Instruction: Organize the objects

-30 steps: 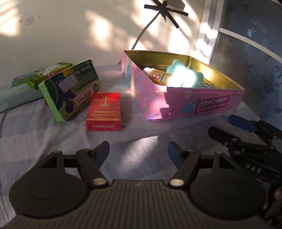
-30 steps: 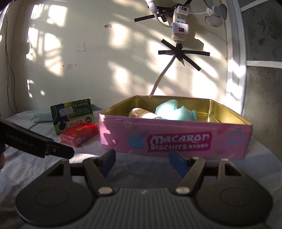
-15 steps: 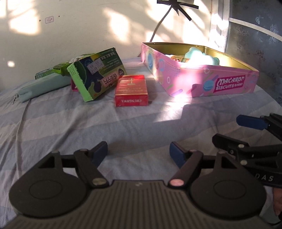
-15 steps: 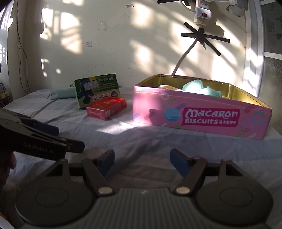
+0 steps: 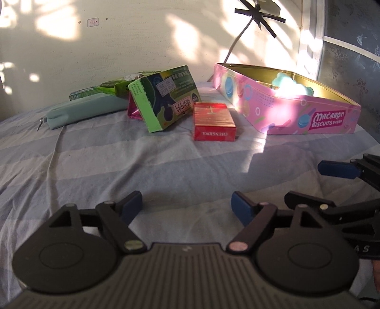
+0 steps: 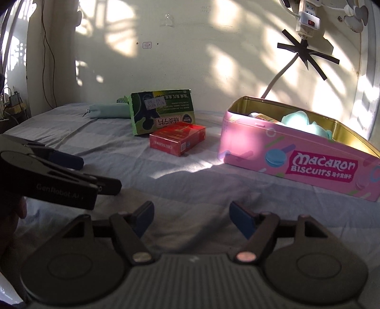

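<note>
A pink Macaron Biscuits tin (image 5: 296, 111) (image 6: 308, 164) stands open at the right of the bed, holding a teal plush toy (image 5: 292, 83) (image 6: 296, 118) and a small bottle (image 6: 266, 117). Left of it lie a red box (image 5: 213, 121) (image 6: 178, 137), a tilted green box (image 5: 166, 104) (image 6: 163, 114) and a teal pouch (image 5: 87, 109) (image 6: 109, 110). My left gripper (image 5: 187, 204) (image 6: 99, 174) hovers over the sheet well short of them, its jaws opening with nothing between them. My right gripper (image 6: 191, 214) (image 5: 304, 181) is beside it, jaws also opening and empty.
A striped blue sheet (image 5: 118, 166) covers the bed. A smaller green carton (image 5: 106, 86) lies behind the green box, and something pink (image 5: 133, 110) props that box up. A power strip (image 6: 307, 16) and taped cable hang on the wall behind the tin.
Both grippers have drawn back from the tin and swung left, so the boxes and pouch now sit mid-view. The left jaws stand visibly wider; the right slightly wider.
</note>
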Demonstrator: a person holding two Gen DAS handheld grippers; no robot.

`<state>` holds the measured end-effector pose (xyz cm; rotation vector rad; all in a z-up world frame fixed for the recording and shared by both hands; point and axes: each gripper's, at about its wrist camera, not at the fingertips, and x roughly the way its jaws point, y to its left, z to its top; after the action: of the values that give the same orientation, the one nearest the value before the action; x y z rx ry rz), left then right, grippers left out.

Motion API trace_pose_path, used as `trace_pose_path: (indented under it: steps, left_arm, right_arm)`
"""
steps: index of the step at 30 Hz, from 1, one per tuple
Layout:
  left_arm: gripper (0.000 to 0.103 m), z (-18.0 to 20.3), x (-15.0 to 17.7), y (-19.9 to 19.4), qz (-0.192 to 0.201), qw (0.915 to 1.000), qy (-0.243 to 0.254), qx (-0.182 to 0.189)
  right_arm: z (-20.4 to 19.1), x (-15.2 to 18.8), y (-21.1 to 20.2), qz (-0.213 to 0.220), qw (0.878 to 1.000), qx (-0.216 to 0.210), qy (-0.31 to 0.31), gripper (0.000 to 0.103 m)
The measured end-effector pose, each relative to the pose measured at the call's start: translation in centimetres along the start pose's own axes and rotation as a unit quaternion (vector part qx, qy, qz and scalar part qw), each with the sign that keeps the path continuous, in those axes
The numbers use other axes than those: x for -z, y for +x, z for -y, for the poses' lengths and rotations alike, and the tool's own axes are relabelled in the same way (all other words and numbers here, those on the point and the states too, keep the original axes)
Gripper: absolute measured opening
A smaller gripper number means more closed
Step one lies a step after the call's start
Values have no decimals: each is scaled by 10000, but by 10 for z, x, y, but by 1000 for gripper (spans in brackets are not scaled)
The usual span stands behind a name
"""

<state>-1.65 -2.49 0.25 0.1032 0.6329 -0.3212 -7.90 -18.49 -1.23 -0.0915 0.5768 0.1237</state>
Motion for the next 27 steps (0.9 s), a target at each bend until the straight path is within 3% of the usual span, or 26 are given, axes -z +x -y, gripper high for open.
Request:
trace_pose_path:
  steps: [7,11,14,16,19,27]
  left_arm:
    - [84,-42,-2,-2,128,9984,-491,-243]
    - [84,-67,-2,-3,273,9952,-743,-572]
    - [85,-89,0,-4,338,9910,-1269,-261]
    - [88,-95,1,-6,418,9881,-1478,-57]
    - [90,-93,1,-6,445,9873,-1524,13]
    - [92,-98,2,-5,469,9866,-1556,164]
  right_arm:
    - [-13,-27,26,-98,9993,-322,142,74]
    - [-28,-46,49,-114,9992,-393,21,74]
    - [-39,-58,69,-159,9995,-218,-148,74]
    - [-43,-65,83,-232,9995,-74,-181,80]
    - [-44,-73,101,-305,9994,84,-160,86]
    - [-38,-87,133,-517,9983,175,180,85]
